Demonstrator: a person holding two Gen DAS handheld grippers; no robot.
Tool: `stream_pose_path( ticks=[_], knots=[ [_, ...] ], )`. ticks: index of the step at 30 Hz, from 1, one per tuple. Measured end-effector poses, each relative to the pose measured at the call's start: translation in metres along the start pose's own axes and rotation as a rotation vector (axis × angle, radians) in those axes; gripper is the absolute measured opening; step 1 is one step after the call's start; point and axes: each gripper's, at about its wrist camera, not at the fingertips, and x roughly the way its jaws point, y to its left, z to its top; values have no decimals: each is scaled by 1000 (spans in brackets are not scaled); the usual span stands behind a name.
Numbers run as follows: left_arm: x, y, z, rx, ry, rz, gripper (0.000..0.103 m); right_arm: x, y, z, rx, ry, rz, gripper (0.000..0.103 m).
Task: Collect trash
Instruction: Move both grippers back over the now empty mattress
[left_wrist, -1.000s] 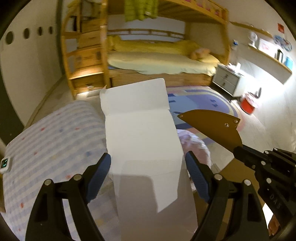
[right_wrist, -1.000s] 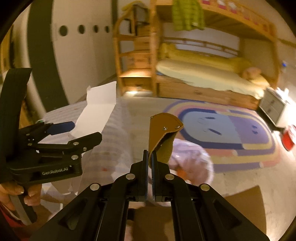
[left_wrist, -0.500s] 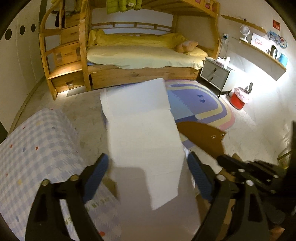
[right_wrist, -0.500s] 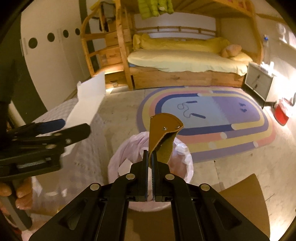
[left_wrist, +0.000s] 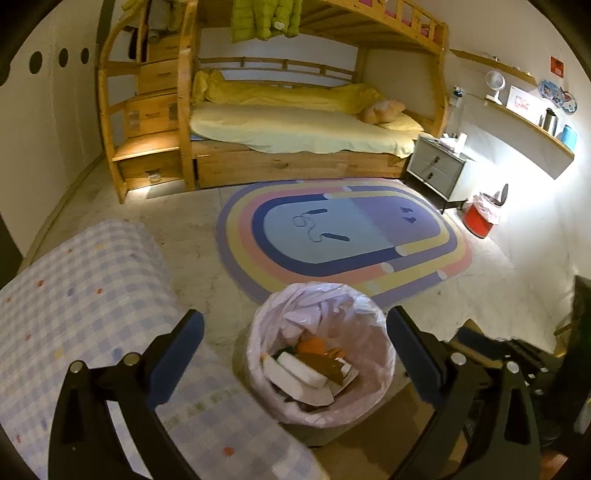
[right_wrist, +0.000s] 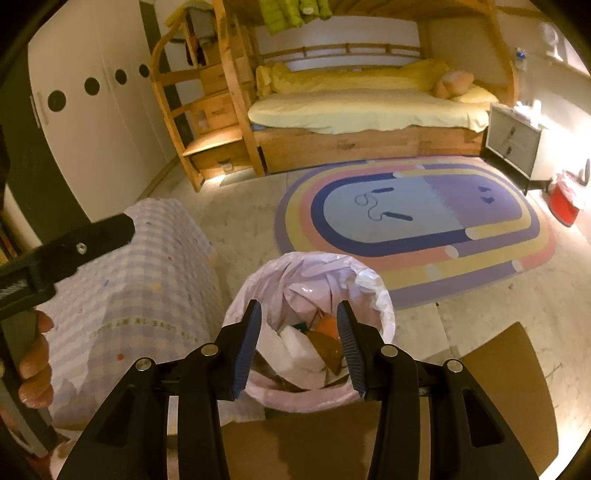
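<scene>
Floor (left_wrist: 184, 236): pale, speckled, bare between the rug and the cloth.
Rug (left_wrist: 343, 236): oval, coloured bands, flat on the floor in front of the bed; a thin cord (left_wrist: 314, 225) lies on its blue middle.
Bin (left_wrist: 321, 354): stands on the floor just beside the rug's near edge, lined with a pale bag, holding white, brown and orange scraps.
Cardboard (right_wrist: 509, 373): brown sheet flat on the floor, right of the bin.
Cloth (left_wrist: 85, 295): checked, dotted, covers a raised surface left of the bin.
Red bin (left_wrist: 480, 218): on the floor by the right wall.
Nightstand (left_wrist: 436, 170): grey, on the floor beside the bed.
Bed (left_wrist: 295, 133): wooden bunk on the floor; yellow bedding on the lower mattress.
</scene>
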Motion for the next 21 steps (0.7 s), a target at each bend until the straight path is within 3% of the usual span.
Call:
stream_pose_path(
  ticks=[5, 8, 10, 11, 21],
  knots=[
    [-41, 19, -14, -21, -17, 61, 96, -35, 17, -6, -17, -1, 37, 53],
    [-74, 36, -23, -31, -37, 132, 96, -53, 30, -6, -29, -2, 64, 67],
    [-98, 48, -32, -41, -30, 210, 96, -66, 43, -7, -44, -6, 78, 85],
    [-106, 51, -34, -43, -28, 220, 96, -76, 56, -7, -62, -5, 91, 89],
    [-215, 94, -79, -153, -25, 414, 96, -129, 151, -7, -247, -8, 230, 92]
  ],
)
